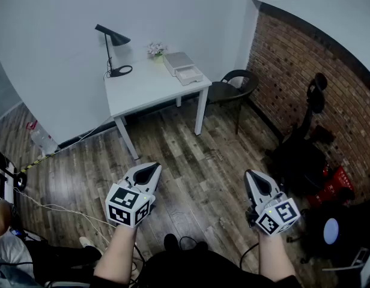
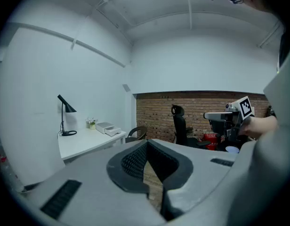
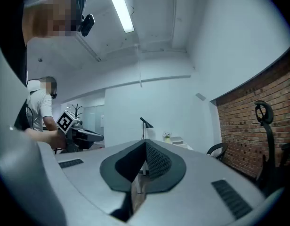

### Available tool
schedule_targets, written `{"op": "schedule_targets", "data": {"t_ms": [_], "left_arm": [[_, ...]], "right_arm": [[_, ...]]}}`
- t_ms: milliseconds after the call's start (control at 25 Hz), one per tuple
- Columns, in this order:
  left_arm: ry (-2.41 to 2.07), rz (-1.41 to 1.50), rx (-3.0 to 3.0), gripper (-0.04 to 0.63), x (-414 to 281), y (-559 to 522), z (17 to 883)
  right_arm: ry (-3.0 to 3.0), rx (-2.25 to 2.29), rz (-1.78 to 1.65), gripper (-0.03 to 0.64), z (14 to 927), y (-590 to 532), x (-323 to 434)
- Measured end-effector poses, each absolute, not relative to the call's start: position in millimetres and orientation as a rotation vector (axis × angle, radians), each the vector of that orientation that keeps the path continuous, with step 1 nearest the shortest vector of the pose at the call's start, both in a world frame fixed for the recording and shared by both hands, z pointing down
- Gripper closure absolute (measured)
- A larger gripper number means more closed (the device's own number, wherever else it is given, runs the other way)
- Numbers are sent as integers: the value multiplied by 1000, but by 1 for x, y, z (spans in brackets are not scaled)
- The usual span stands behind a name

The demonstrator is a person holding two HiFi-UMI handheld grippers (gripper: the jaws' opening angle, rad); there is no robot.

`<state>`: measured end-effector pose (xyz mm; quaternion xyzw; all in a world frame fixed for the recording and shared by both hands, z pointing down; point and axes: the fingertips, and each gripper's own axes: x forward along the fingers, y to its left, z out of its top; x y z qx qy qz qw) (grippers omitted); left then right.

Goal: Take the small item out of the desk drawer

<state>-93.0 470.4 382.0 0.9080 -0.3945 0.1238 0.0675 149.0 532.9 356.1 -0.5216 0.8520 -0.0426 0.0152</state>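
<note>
stage: not started; person stands on the wood floor (image 1: 191,161), well apart from the desk (image 1: 143,92)
left gripper (image 1: 151,171): held low over floor, jaws together, nothing between them
right gripper (image 1: 254,178): held low too, jaws fully closed, empty
task thing: small item not visible in any view; presumably inside the drawer unit (image 1: 180,62) at the desk's far right corner
drawer unit: small white box on the desktop, near the wall, just beside the flowers (image 1: 155,48)
drawer (image 1: 191,75): lowest one looks pulled part way out toward the desk edge; too small to be sure
contents: can't see into it from here; no item visible
other containers: none on the desk that I can make out
other stuff: black lamp (image 1: 113,51) at desk's back left, dark chair (image 1: 234,84) just right of the desk
item handling (guess): small, so likely light; stiffness, slipperiness and fragility unknown until seen
where to grip (guess): pinch across its narrow side from above, once the drawer is out far enough
drawer handling (guess): unit is light plastic or metal and may slide on the desktop when pulled; one gripper may need to steady the box while the other pulls the front
next need: walk up to the desk, open the jaws, get a view into the drawer
risk: dragging the whole unit off the near edge; knocking the flowers
</note>
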Motion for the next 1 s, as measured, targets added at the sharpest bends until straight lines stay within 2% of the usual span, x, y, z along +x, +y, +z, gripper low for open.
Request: {"op": "schedule_targets", "data": {"t_ms": [360,1000], "left_arm": [[-1181,359,2718,588,-108,459,391],[-1173,340,2610,588,-200,444,437]], "right_arm": [[2663,-1623,-163,614,370,523,132],[2643,-1649,-304,614,393,494,54]]}}
